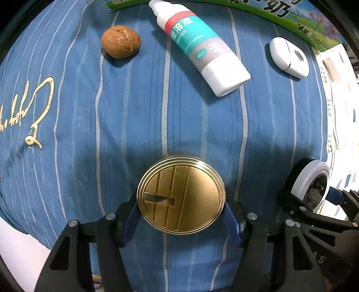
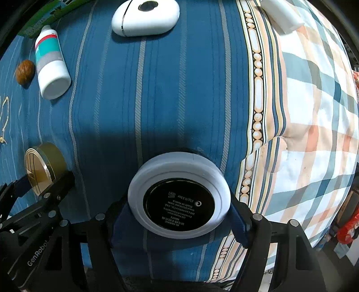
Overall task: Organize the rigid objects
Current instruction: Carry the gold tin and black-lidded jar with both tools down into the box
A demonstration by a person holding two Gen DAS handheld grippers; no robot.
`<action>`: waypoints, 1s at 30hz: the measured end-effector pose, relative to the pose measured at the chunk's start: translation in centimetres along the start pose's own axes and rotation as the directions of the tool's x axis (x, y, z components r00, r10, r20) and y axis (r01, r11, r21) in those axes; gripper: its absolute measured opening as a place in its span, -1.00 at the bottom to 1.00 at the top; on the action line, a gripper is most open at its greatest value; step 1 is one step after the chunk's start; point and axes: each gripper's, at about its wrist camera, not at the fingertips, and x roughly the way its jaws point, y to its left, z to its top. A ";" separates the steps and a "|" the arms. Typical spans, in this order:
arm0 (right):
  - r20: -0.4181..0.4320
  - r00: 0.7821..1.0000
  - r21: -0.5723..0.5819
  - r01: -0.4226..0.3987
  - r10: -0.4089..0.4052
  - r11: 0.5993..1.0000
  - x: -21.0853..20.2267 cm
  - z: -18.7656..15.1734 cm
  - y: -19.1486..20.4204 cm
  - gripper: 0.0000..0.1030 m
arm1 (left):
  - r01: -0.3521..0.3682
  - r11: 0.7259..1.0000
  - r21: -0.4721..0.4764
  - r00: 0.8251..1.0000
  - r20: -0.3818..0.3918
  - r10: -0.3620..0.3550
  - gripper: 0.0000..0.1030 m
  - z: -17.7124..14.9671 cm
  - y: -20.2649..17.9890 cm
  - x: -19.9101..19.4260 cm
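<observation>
My left gripper is shut on a round gold tin; its blue pads press the tin's left and right rims over the blue striped cloth. Beside it, my right gripper is shut on a white round compact whose black labelled underside faces the camera. The compact also shows at the right edge of the left wrist view. The gold tin shows at the left of the right wrist view. Farther off lie a walnut, a white and teal bottle on its side, and a white oval case.
A green printed carton borders the far edge of the cloth. Plaid bedding rises to the right of the striped cloth, with a white object on it at the top. Gold embroidery marks the cloth's left side.
</observation>
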 end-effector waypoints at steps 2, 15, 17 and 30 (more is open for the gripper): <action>0.005 1.000 -0.004 0.010 -0.010 1.000 -0.2 -0.4 0.3 0.50 | 0.006 1.000 0.000 1.000 0.008 -0.006 0.21 -0.1 0.1 -0.7; 0.180 0.983 -0.029 -0.015 0.020 0.999 -8.1 -2.8 0.0 0.50 | 0.038 0.999 0.035 0.979 0.199 -0.045 0.21 -0.9 0.5 -11.4; 0.219 0.975 -0.038 -0.017 0.025 0.999 -9.9 -3.4 -0.1 0.49 | 0.043 0.998 0.044 0.971 0.235 -0.052 0.21 -1.0 0.6 -13.7; 0.399 0.913 -0.052 -0.072 0.087 0.996 -21.2 -5.6 -1.4 0.50 | 0.073 0.996 0.049 0.919 0.385 -0.086 0.21 -1.5 0.1 -22.5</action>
